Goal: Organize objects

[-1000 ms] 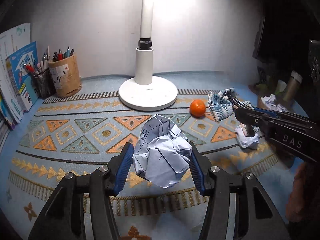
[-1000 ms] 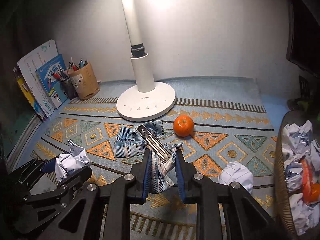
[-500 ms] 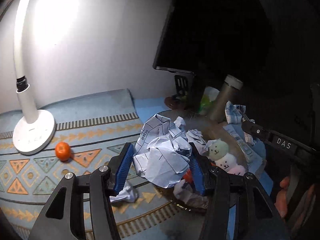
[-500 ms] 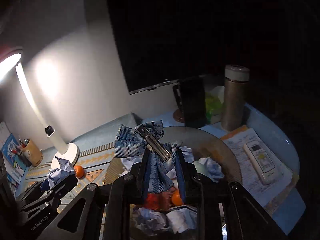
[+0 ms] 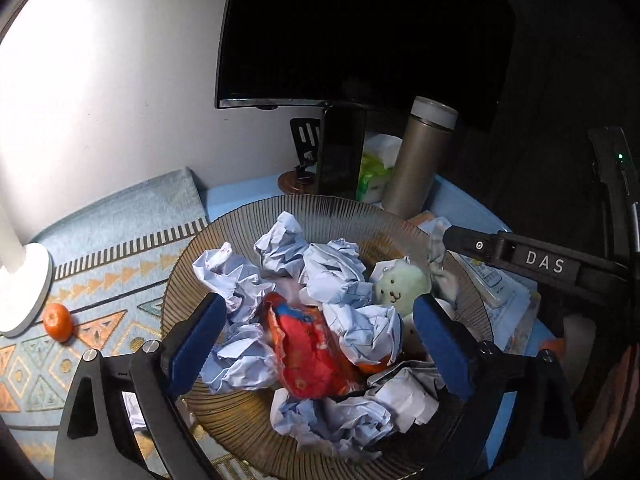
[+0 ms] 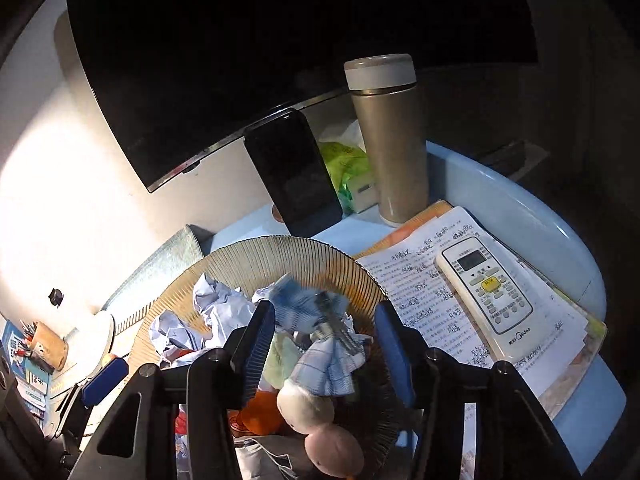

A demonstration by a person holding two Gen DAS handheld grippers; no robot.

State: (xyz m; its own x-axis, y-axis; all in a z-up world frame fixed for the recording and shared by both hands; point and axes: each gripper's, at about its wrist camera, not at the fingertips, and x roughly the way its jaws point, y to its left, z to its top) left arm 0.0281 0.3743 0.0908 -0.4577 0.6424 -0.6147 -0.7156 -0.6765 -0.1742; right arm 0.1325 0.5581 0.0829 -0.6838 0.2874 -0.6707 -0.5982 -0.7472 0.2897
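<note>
A ribbed brown basket [image 5: 224,252] [image 6: 256,256] holds several crumpled paper balls [image 5: 332,276], a red wrapper [image 5: 312,348] and a pale plush toy [image 5: 400,284]. My left gripper [image 5: 320,344] is open and empty just above the basket's contents. My right gripper [image 6: 324,352] is open over the basket; a blue plaid cloth with a metal clip [image 6: 320,320] is blurred between its jaws, loose above the plush toys [image 6: 304,400]. The right gripper's arm [image 5: 540,264] shows at the right of the left wrist view.
An orange [image 5: 58,322] and the white lamp base [image 5: 24,288] sit on the patterned mat at left. Behind the basket stand a phone [image 6: 296,172], a metal flask [image 6: 388,136] and a monitor [image 5: 360,32]. A remote [image 6: 488,292] lies on papers at right.
Both grippers opened over the basket. The paper ball left the left gripper and the plaid cloth left the right gripper's grip, dropping toward the basket. Both moved lower and closer to it.
</note>
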